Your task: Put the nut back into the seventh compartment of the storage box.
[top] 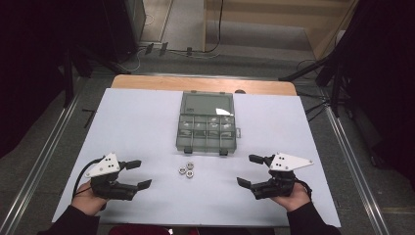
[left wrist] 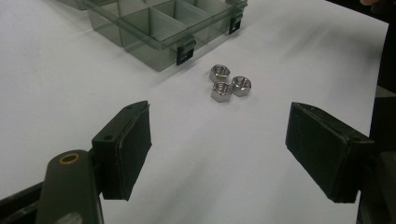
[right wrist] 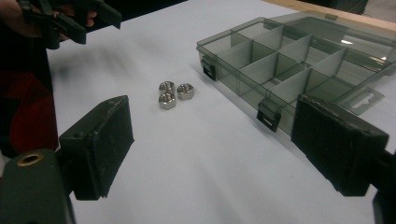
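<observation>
I hold both tongs, left (top: 141, 174) and right (top: 246, 170), wide open and empty; next, pinch one nut (top: 186, 169) toward the box (top: 207, 123).

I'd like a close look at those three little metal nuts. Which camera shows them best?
The left gripper view: the three nuts sit close and sharp, hex sides and holes clear. The right gripper view shows them smaller. In the high view they are tiny specks before the box.
</observation>
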A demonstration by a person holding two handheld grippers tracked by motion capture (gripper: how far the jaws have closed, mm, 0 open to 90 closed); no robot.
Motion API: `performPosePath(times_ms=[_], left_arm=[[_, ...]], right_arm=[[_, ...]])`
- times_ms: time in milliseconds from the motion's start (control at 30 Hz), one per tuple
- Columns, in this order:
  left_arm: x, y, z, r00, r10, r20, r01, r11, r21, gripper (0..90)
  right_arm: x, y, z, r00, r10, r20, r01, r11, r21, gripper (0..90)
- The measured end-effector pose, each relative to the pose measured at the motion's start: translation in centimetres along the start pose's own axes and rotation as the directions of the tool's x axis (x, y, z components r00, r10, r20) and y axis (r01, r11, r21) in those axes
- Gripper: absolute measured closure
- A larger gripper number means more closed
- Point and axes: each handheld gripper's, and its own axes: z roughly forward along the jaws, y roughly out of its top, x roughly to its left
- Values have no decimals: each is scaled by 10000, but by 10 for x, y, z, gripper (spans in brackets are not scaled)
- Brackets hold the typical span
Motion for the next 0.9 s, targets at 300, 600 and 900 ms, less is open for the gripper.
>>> performPosePath(times_ms=[300,600,900], left_arm=[[0,0,0,10000,-21,-31,22,9999,101,227],[1,0,0,9999,-56,-93,57,9999,88,227],[0,1,0,9999,-10,-114,11,10000,78,227]], right_arm=[[-5,1,6,9999,52,-113,-51,10000,52,140],[-6,5,15,10000,-28,-39,28,10000,9,142],[-1,11,33,9993,-124,-355,130,9998,171,149]])
